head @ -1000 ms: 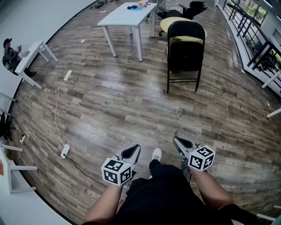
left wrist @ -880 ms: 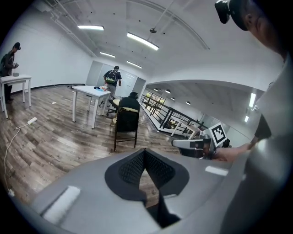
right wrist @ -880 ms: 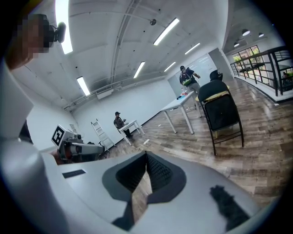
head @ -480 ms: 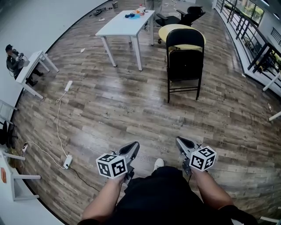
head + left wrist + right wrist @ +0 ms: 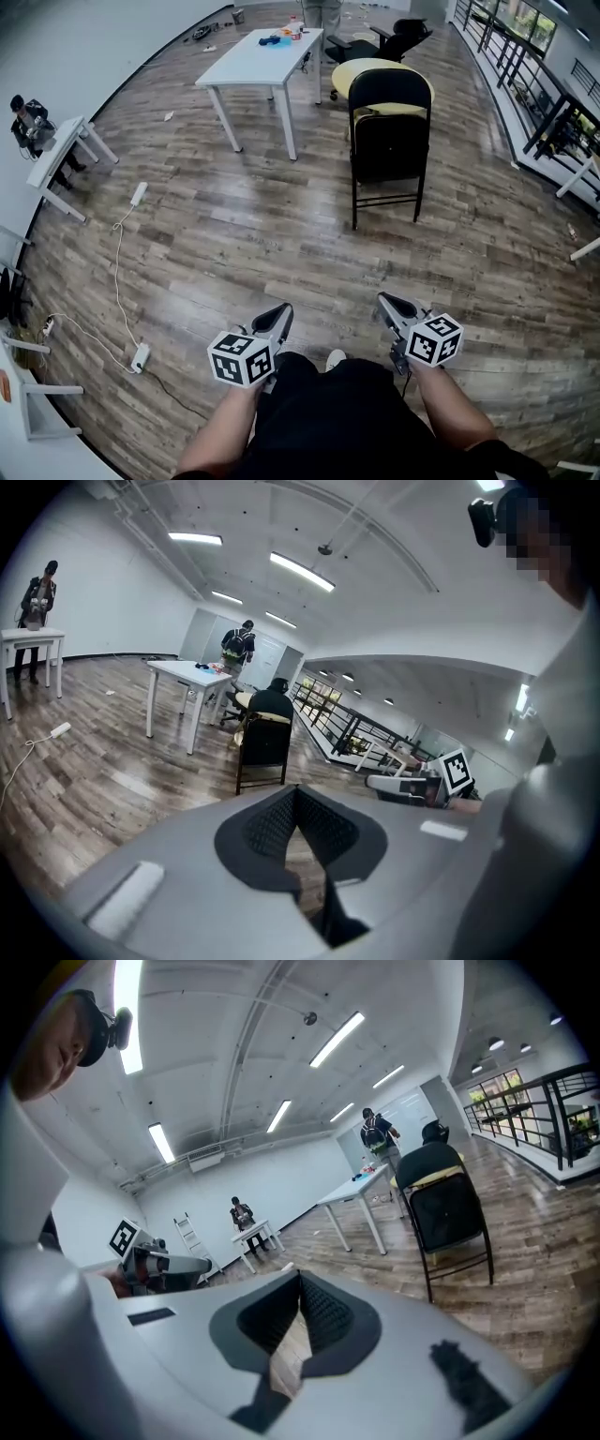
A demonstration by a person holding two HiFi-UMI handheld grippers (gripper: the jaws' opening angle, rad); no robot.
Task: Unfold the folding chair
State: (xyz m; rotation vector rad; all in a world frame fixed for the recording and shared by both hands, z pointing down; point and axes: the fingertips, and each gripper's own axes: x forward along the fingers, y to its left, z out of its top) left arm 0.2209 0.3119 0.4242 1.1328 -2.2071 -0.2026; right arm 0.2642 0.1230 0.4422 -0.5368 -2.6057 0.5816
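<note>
A black folding chair [image 5: 389, 141] stands folded up on the wooden floor, some way ahead of me and right of centre; it also shows in the left gripper view [image 5: 263, 742] and the right gripper view [image 5: 446, 1210]. My left gripper [image 5: 281, 313] and right gripper [image 5: 383, 302] are held low near my body, well short of the chair. Both have their jaws shut with nothing between them.
A white table [image 5: 260, 52] stands left of the chair, with a yellow round seat [image 5: 366, 70] and a black office chair [image 5: 398, 36] behind. A white power strip and cable [image 5: 138, 358] lie on the floor at left. Small white desks [image 5: 56, 155] line the left wall; a railing [image 5: 511, 42] runs along the right.
I have stepped forward over the floor, carrying both shut grippers with me. The folding chair looks slightly larger and nearer.
</note>
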